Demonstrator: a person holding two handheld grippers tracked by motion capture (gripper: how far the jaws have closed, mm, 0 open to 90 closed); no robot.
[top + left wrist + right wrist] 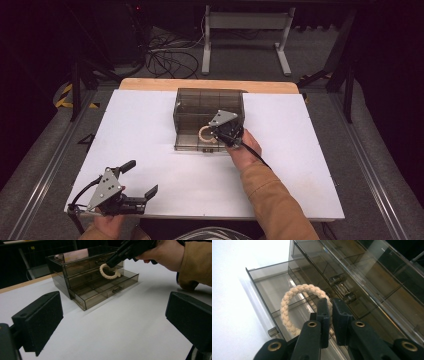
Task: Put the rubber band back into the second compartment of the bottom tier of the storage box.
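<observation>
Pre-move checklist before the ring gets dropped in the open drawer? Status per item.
1. Right hand-held gripper shut on the braided ring: ok.
2. Bottom drawer of the smoked plastic drawer box pulled open: ok.
3. Ring held above the open drawer, not resting in it: ok, judging by the left gripper view.
4. Which drawer compartment lies under the ring: cannot tell.
5. Left hand-held gripper open, at the table's near left, apart from the box: ok.

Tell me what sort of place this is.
Probably a lab or recording workspace, not a home: a white-topped table on a dark floor, loose cables behind it, a bare metal stand, and hazard-striped tape at the left.
</observation>
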